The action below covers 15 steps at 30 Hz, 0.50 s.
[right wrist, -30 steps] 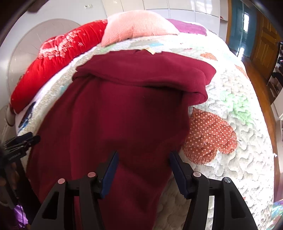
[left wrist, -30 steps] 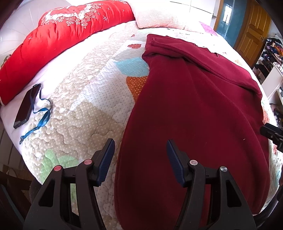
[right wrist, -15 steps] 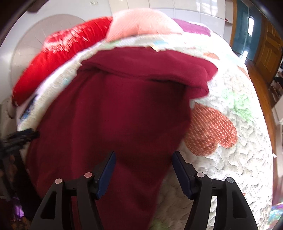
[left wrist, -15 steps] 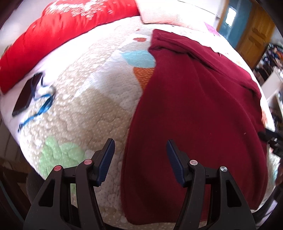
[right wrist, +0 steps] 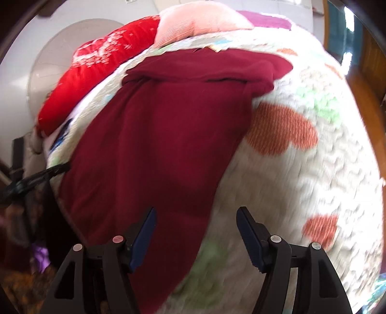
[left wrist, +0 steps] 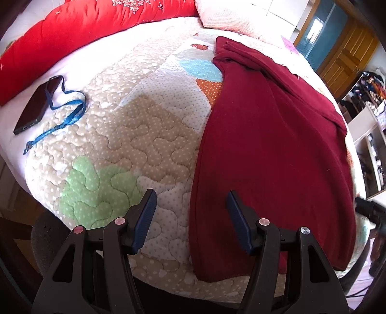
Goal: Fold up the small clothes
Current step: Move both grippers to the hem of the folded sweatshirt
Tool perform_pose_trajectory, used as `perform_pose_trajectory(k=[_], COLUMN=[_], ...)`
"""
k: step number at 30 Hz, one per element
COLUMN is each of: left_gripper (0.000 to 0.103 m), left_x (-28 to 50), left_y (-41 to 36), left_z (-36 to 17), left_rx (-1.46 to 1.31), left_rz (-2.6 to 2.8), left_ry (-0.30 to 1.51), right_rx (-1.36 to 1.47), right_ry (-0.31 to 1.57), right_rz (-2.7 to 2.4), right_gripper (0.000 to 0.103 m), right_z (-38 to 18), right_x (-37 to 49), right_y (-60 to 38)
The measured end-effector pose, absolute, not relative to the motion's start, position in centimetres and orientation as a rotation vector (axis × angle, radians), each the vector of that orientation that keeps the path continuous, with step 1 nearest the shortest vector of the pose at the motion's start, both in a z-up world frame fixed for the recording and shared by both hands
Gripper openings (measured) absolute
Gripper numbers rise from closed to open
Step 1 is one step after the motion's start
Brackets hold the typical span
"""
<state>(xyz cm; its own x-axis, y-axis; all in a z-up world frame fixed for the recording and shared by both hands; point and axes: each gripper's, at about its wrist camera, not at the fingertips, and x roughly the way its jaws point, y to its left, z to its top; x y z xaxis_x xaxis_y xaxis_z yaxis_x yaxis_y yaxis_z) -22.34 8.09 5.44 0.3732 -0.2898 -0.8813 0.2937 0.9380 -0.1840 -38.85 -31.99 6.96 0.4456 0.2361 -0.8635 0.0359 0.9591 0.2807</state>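
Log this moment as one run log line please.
left gripper: open, empty | right gripper: open, empty | maroon garment: flat on quilt, unfolded

Deep maroon, plain and unpatterned, is the fleece garment (left wrist: 270,149) (right wrist: 164,135). Under it the cream quilted bedspread (left wrist: 135,135) (right wrist: 301,188) shows white-dotted beige, pale green, sky-blue and orange patches. The bright red padded quilt (left wrist: 79,26) carries white floral print. The pillow (right wrist: 200,21) is pale pink. A black phone (left wrist: 36,103) trails a blue lanyard (left wrist: 62,120).
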Motion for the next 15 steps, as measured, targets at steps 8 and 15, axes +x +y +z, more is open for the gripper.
perform_pose_trajectory(k=[8, 15], left_gripper=[0.069, 0.079], left_x=[-23.4, -22.8], left_y=[7.9, 8.2], left_z=[4.8, 4.0], left_rx=[-0.035, -0.141], left_rz=[-0.437, -0.472], left_ry=[1.15, 1.169], right_rx=[0.421, 0.462], right_ry=[1.162, 1.164], right_rz=[0.269, 0.375], right_gripper=[0.07, 0.073], right_z=[5.1, 4.7], right_x=[-43.6, -45.0], right_y=[-31.8, -30.6])
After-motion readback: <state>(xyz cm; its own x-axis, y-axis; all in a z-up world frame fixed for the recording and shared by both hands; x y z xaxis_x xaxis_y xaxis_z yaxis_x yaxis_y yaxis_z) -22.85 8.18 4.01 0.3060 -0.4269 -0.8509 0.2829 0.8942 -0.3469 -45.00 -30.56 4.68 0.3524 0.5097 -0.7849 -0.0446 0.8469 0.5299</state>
